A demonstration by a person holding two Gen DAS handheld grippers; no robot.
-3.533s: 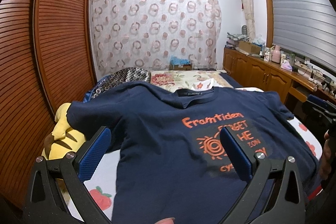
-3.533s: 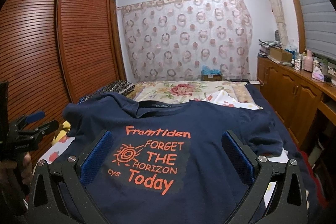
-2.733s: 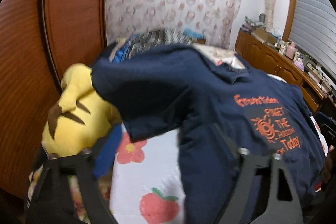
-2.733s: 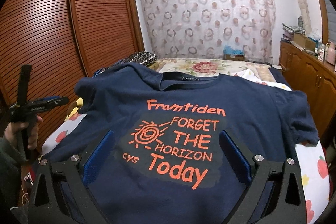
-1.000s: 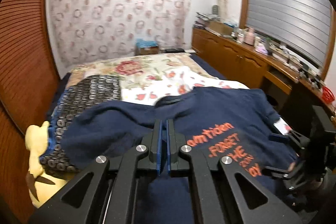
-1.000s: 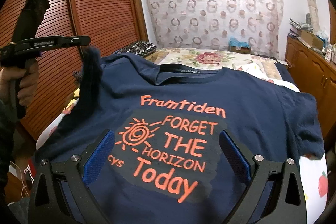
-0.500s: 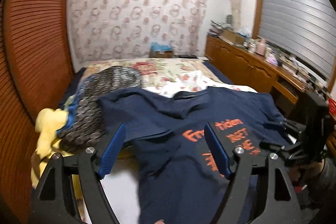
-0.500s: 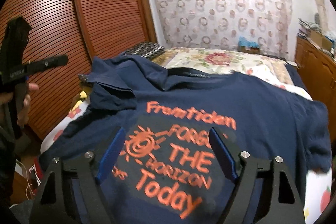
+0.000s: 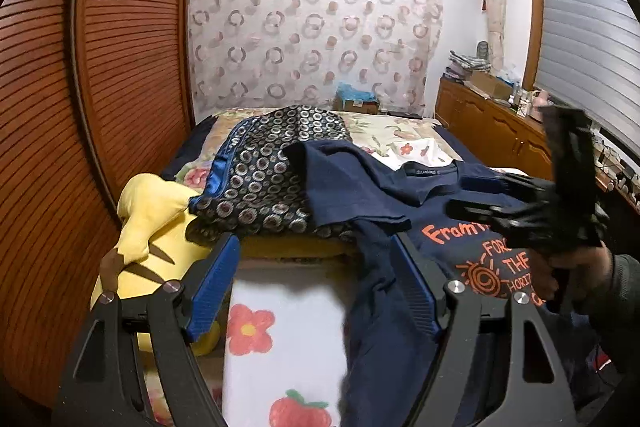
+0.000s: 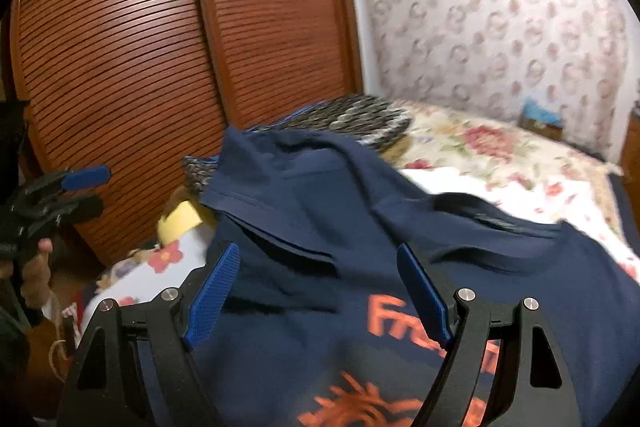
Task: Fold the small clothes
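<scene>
The dark blue shirt [image 9: 384, 187] lies spread on the bed [image 9: 280, 347], one sleeve folded over it. Both the left gripper [image 9: 316, 287] and the right gripper [image 10: 320, 291] hang above the shirt, jaws wide apart, holding nothing.

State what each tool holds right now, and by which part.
Nothing. The left tool and right tool both stand open over the shirt, pads clear of the cloth.
</scene>
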